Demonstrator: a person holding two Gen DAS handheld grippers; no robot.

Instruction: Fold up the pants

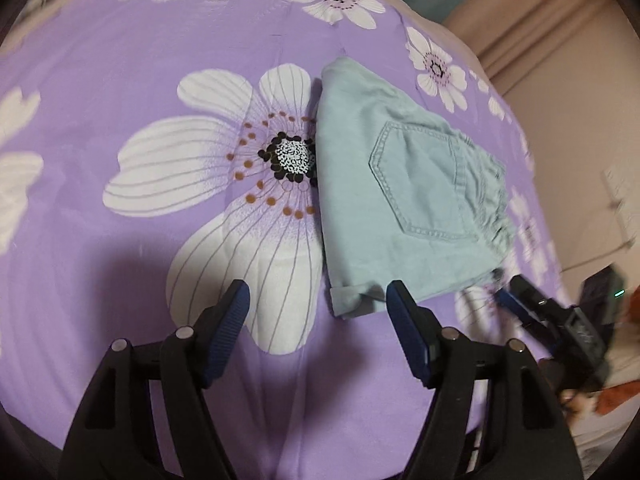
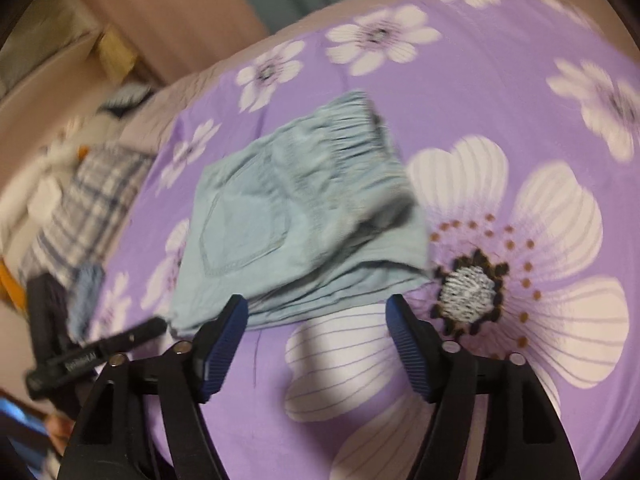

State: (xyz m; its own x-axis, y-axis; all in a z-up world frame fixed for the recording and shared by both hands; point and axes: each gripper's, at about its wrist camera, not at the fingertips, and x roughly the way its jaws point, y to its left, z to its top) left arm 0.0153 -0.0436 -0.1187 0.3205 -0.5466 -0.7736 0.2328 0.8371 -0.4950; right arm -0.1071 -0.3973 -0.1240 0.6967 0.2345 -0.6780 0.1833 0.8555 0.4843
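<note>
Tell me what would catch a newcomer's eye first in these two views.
The folded pale blue pants, back pocket up, lie on a purple bedsheet beside its huge white flower. Both grippers, left and right, are open and empty, just short of the pants. In the right view a plaid cloth lies at the bed's left edge.

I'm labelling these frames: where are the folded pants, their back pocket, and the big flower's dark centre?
folded pants [image 1: 356, 216]: left wrist view, plain fabric left of the pocket.
back pocket [image 1: 420, 184]: left wrist view, middle of the stitched patch.
flower's dark centre [image 2: 470, 288]: right wrist view, speckled middle.
</note>
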